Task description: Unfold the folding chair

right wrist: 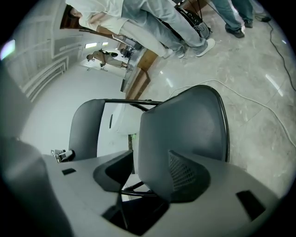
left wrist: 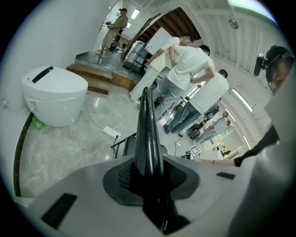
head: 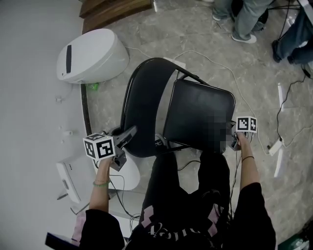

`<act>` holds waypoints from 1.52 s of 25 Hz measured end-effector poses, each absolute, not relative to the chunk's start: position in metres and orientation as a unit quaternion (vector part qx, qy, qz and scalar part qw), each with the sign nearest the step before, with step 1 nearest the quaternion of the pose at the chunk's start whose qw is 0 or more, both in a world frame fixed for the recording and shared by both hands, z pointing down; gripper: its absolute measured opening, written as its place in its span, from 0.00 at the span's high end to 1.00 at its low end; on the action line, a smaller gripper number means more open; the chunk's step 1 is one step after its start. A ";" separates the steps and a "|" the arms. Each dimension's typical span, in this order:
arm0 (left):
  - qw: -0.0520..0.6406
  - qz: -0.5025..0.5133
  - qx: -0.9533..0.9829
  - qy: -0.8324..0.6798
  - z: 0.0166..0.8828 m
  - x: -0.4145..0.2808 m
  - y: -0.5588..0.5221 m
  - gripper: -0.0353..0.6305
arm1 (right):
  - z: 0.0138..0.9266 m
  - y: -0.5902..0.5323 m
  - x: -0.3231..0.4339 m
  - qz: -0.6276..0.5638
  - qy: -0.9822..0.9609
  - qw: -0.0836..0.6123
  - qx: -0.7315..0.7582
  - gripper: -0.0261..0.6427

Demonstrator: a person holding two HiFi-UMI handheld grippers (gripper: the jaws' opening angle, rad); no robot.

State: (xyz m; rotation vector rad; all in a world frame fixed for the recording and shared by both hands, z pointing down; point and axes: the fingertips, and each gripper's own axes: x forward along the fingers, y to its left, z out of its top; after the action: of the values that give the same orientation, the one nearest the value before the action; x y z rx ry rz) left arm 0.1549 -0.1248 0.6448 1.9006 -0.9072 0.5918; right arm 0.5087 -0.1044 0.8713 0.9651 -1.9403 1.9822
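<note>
The black folding chair stands on the marble floor, its curved backrest point(head: 144, 105) to the left of the padded seat point(head: 198, 114). My left gripper point(head: 128, 136) is shut on the backrest's near edge, and that thin dark edge point(left wrist: 147, 134) runs straight up between its pads point(left wrist: 121, 178). My right gripper point(head: 234, 142) is at the seat's near right corner. In the right gripper view the seat point(right wrist: 185, 134) lies between the jaws, against the right pad point(right wrist: 185, 173). A gap shows at the left pad, so the right gripper point(right wrist: 148, 173) is open.
A white toilet point(head: 90, 53) stands close behind the chair on the left. A power strip and cable point(head: 205, 58) lie on the floor beyond it. People's feet point(head: 243, 31) are at the top right, a wooden step point(head: 115, 10) at the top, more cables point(head: 279, 146) on the right.
</note>
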 end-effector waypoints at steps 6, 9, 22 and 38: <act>0.438 0.240 0.768 -0.402 0.647 0.154 -0.129 0.79 | 0.853 -0.101 0.497 0.665 -0.661 0.094 0.334 0.63; 0.432 0.220 0.765 -0.424 0.633 0.145 -0.132 0.76 | 0.827 -0.099 0.486 0.652 -0.675 0.083 0.336 0.63; 0.407 0.174 0.799 -0.407 0.554 0.091 -0.120 0.76 | 0.679 -0.067 0.421 0.582 -0.694 0.029 0.422 0.63; 0.391 0.096 0.837 -0.371 0.475 0.131 -0.046 0.76 | 0.552 0.002 0.368 0.547 -0.714 -0.033 0.435 0.63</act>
State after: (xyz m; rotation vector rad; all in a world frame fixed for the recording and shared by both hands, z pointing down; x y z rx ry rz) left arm 0.1311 -0.0465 0.4746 2.1254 -0.9417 0.2433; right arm 0.3681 0.0025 0.5515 1.3972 -2.2920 1.7567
